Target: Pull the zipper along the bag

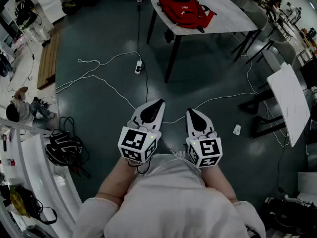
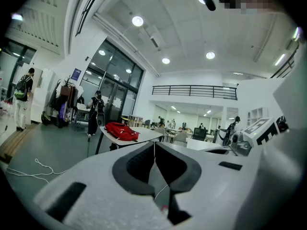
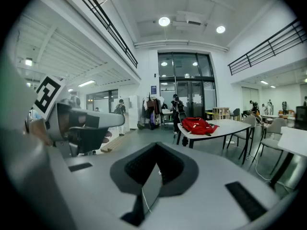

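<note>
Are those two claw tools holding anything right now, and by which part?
Nothing is held. The left gripper and the right gripper are both shut and empty; the red bag lies on the table, far from them.

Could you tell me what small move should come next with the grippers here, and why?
Probably step forward toward the table: the red bag lies on it, well out of reach. The left gripper and right gripper are both shut, empty and held close to the person's body, over the floor.
</note>
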